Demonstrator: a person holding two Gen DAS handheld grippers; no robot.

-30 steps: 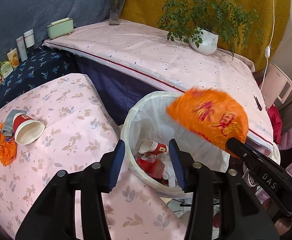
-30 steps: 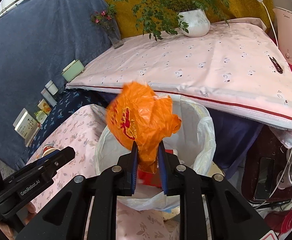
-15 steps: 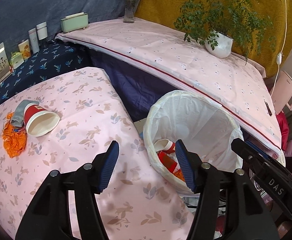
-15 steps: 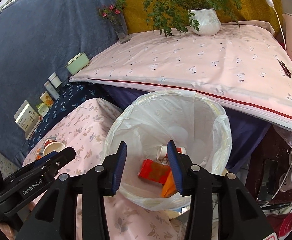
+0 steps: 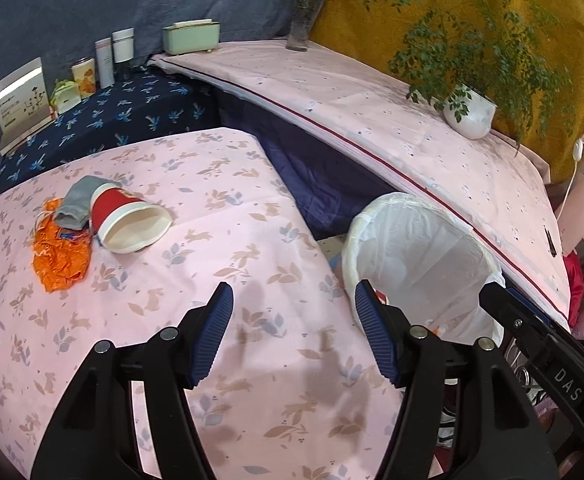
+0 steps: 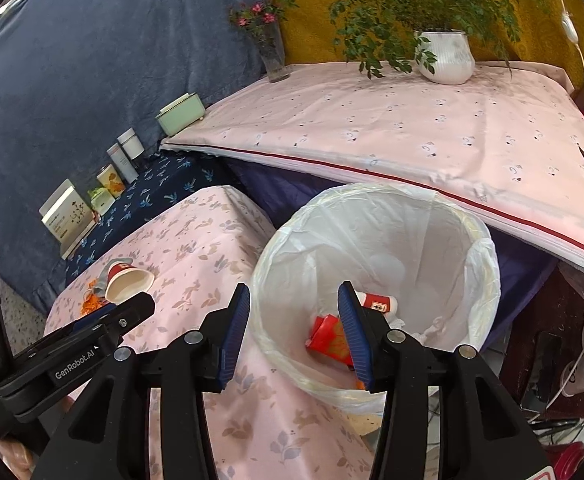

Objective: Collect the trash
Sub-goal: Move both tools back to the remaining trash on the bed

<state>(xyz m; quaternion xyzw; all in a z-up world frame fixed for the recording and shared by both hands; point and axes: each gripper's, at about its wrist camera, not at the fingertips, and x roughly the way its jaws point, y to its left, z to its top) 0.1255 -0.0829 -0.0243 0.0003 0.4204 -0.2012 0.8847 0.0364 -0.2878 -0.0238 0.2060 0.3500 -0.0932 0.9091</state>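
lined bin (image 6: 376, 216) holds a red cup (image 6: 378, 303) and wrappers (image 6: 328, 336).

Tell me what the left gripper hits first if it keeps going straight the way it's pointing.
Most likely the pink floral tablecloth: the open, empty left gripper aims down at bare cloth. The red paper cup lies well off to its left and the bin to its right, though depth is uncertain.

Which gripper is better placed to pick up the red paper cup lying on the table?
Left gripper: open, empty, facing the table toward the red paper cup. Right gripper faces the trash bin.
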